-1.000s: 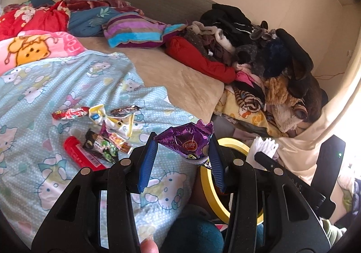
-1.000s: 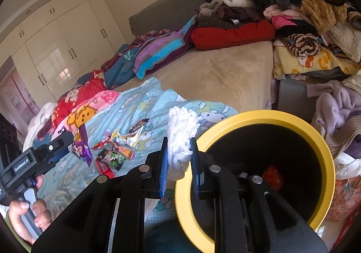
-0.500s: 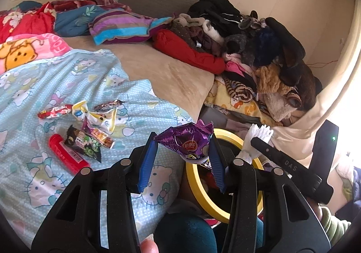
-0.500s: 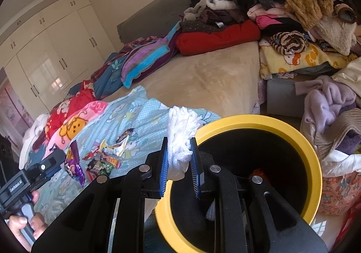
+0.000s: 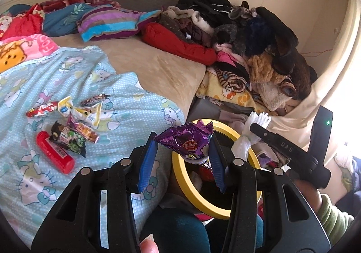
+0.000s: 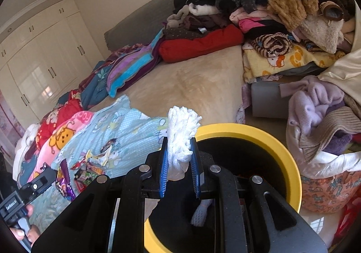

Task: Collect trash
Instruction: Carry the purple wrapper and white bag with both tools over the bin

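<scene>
While both grippers hang at the yellow rim, the parts read as follows.

Left gripper [image 5: 182, 153]: its blue fingers [image 5: 147, 162] are clamped on a purple wrapper [image 5: 186, 141], which bulges up above the tips.
Purple wrapper, place: pinched between the left fingers, over the near edge of the bin's mouth.
Right gripper [image 6: 179, 158]: its narrow-set fingers [image 6: 163, 169] squeeze a white tissue [image 6: 181, 134]; the crumpled top fans out above the tips, a tail hangs below them.
White tissue, place: between the right fingers, just over the bin's near-left rim.
Bin [image 6: 266, 137]: yellow rim, black inside, directly ahead of and below the right fingers; something red lies inside.
Loose wrappers [image 5: 74, 117]: scattered on the blue cartoon blanket [image 5: 126, 94], left of the left fingers, untouched.
Red tube [image 5: 55, 155]: beside those wrappers, nearest the left fingers.
Clothes pile [image 6: 270, 4]: far beyond both sets of fingers, upper right.
Wardrobe [image 6: 40, 61]: far left of the right fingers.
</scene>
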A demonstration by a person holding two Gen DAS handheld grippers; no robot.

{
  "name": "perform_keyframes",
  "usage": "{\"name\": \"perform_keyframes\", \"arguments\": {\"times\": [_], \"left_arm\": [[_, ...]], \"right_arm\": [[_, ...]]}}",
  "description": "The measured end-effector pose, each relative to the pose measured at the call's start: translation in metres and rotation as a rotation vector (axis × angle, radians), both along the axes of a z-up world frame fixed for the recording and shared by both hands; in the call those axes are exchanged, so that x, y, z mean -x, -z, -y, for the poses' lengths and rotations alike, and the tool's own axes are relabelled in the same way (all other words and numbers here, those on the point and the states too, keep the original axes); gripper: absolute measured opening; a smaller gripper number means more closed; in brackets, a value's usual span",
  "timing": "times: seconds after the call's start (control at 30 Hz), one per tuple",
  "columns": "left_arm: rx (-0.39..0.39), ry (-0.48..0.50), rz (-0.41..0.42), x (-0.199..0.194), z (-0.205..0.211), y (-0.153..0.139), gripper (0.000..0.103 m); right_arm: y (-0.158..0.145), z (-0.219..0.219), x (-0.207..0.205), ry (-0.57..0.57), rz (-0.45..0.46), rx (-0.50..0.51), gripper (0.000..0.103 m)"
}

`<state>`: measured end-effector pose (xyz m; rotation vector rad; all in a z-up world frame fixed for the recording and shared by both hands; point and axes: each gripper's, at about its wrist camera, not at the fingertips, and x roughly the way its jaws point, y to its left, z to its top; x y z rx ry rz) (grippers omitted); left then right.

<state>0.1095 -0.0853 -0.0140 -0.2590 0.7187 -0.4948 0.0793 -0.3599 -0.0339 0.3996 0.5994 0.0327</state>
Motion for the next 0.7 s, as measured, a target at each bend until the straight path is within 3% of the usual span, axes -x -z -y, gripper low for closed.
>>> {"name": "perform_keyframes", "arguments": {"times": [0.7], "left_arm": [[-0.042, 0.1, -0.029, 0.005, 0.039, 0.015, 0.037]], "right_arm": [[0.009, 0.03, 0.0, 0.087, -0.018, 0.043, 0.018]]}}
